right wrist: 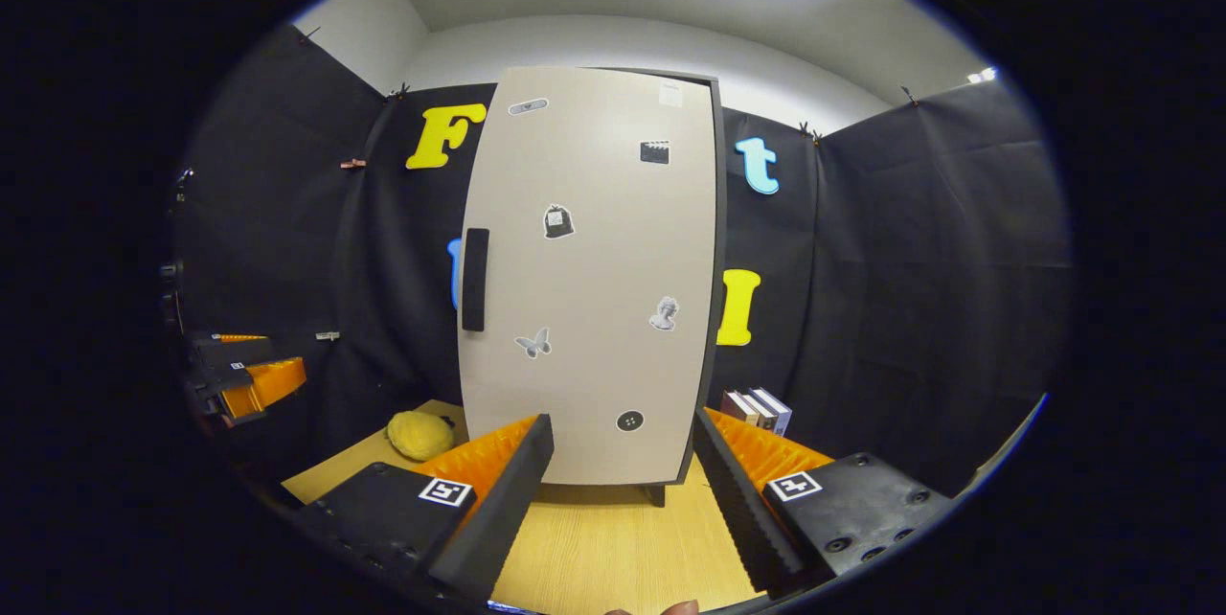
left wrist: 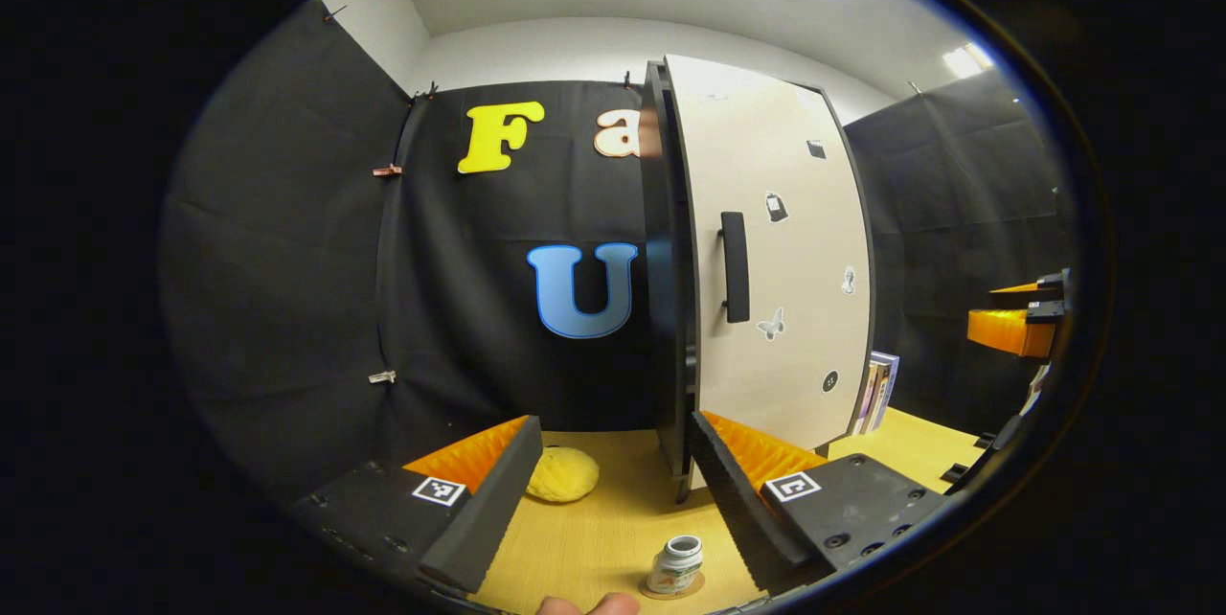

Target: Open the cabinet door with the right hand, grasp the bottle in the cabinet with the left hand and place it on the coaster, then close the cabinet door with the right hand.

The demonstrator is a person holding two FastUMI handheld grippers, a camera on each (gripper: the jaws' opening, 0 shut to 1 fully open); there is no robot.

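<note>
1. Your left hand-held gripper (left wrist: 613, 490) stands with its fingers spread and empty above the desk (left wrist: 594, 538); your right hand-held gripper (right wrist: 623, 490) is likewise spread and empty, facing the cabinet door (right wrist: 594, 289).
2. The bottle (left wrist: 675, 565) stands on the coaster (left wrist: 670, 588), so the placing looks done.
3. The door appears shut, its handle (right wrist: 475, 279) free; little seems left.

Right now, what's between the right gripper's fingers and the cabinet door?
Just bare wooden table up to the closed cabinet door, seen in the right gripper view; the right gripper is open.
</note>
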